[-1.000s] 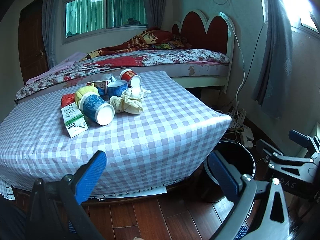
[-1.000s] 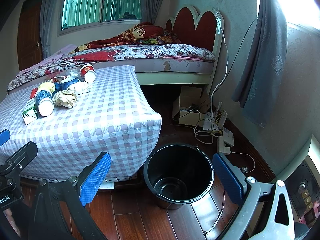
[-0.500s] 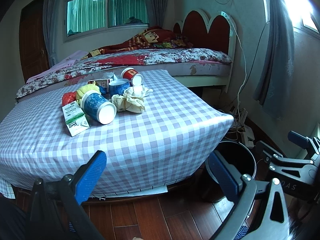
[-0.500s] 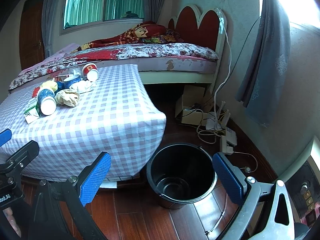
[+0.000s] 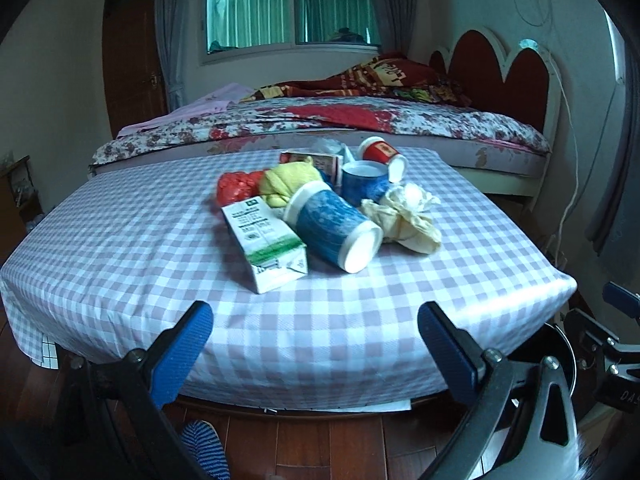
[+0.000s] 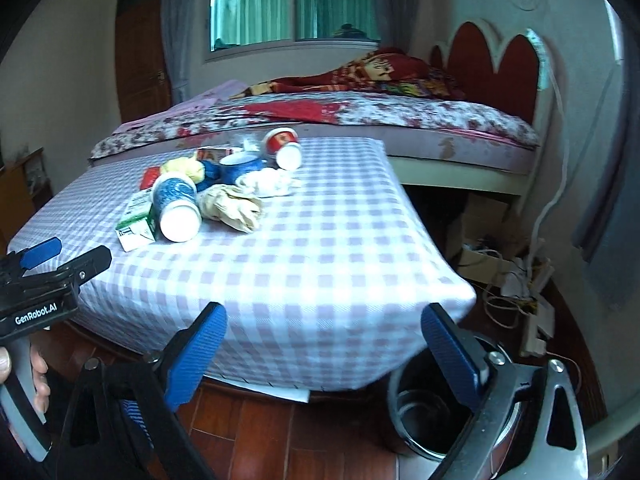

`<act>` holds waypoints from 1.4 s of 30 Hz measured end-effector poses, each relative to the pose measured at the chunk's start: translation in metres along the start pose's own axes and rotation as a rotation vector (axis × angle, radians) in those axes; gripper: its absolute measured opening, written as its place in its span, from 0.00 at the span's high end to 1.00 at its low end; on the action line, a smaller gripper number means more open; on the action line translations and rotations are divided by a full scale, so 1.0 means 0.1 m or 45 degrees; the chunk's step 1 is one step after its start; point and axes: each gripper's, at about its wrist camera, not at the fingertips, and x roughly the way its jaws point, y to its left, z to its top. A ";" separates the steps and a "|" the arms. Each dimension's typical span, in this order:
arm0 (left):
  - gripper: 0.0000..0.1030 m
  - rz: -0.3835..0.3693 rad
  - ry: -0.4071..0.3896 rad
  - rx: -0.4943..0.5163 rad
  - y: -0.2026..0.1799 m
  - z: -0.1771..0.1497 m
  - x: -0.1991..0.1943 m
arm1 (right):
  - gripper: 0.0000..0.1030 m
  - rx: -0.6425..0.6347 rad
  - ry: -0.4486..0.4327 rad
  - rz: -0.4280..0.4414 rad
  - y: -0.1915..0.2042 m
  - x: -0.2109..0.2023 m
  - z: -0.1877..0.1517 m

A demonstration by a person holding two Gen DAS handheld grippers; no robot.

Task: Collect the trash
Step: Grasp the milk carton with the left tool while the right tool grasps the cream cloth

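Two hand-held grippers with blue-padded fingers face a low table draped in a lilac-and-white checked cloth in a bedroom: the left gripper and the right gripper both hang at the near edge, fingers spread wide with nothing between them. The trash sits heaped toward the far middle of the table. Nearest in the left view lies a white-and-green drink carton on its side, touching a tipped blue paper cup with white rim whose base points toward the camera. Just right of that cup rests a crumpled cream paper wad. Behind them stand a second blue cup, upright, a red paper cup tipped on its side, a yellow crumpled wrapper, a red plastic bag and a small red-and-white box. On the dark wooden floor below the table's near right corner stands a black round plastic bucket, partly hidden by the right gripper's finger. A bed with floral cover and red scalloped headboard runs along the far side, beneath a window with green curtains. Cables and a cardboard box clutter the floor at right.
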 end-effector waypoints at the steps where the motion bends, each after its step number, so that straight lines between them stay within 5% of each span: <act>1: 0.01 0.011 -0.002 -0.016 0.06 0.03 0.06 | 0.12 -0.015 0.002 0.019 0.04 0.08 0.05; 8: 0.10 0.052 0.053 -0.091 0.29 0.21 0.56 | 0.25 -0.154 0.058 0.111 0.38 0.80 0.41; 19: 0.11 0.093 0.126 -0.081 0.27 0.31 1.09 | 0.29 -0.177 0.176 0.213 0.69 1.61 0.65; 28: 0.38 0.078 0.180 -0.114 0.55 0.24 1.19 | 0.52 -0.181 0.196 0.285 0.89 1.78 0.68; 37: 0.44 0.035 0.108 -0.087 0.63 0.26 1.01 | 0.81 -0.199 0.189 0.265 0.92 1.71 0.67; 42: 0.46 0.031 0.090 -0.098 0.71 0.27 0.96 | 0.83 -0.195 0.149 0.261 0.89 1.61 0.66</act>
